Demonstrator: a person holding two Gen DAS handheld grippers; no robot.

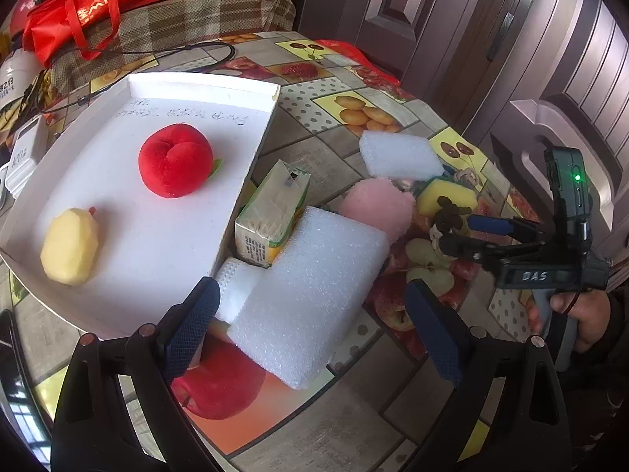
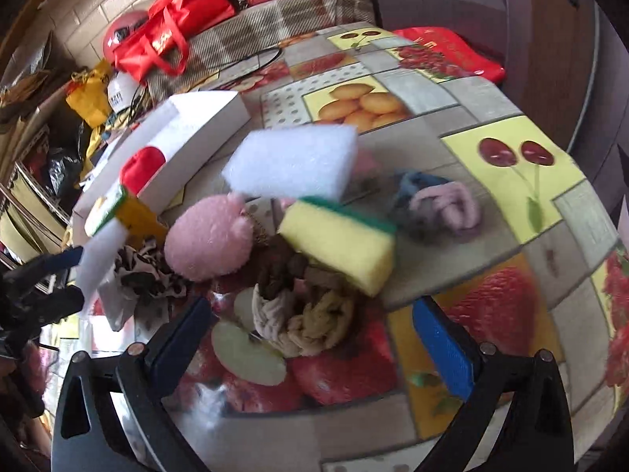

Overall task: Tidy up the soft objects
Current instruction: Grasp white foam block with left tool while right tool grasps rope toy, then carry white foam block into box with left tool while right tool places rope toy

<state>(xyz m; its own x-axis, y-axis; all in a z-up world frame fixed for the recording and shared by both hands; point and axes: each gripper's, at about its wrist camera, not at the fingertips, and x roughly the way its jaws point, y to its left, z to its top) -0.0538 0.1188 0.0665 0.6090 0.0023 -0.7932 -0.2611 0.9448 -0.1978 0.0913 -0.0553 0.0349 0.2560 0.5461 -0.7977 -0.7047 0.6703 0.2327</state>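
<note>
With both claws spread wide and empty over the fruit-print surface [image 1: 346, 90], I square my left claw [image 1: 310, 314] around the big white foam block [image 1: 310, 287] lying at four o'clock from the white tray [image 1: 251, 149], squeezing gently, while my right claw [image 2: 314, 338] hovers over the knotted cloth bundle [image 2: 310, 322].

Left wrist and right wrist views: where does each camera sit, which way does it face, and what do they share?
Left wrist: on the left tool, aimed down at a white foam block beside the white tray; its open fingers show, plus the right tool and a hand.
Right wrist: on the right tool, aimed down at knotted cloths and a yellow sponge; open fingers show, left tool at the edge.
Shared: pink plush, tray, sponge, fruit-print tablecloth.
</note>
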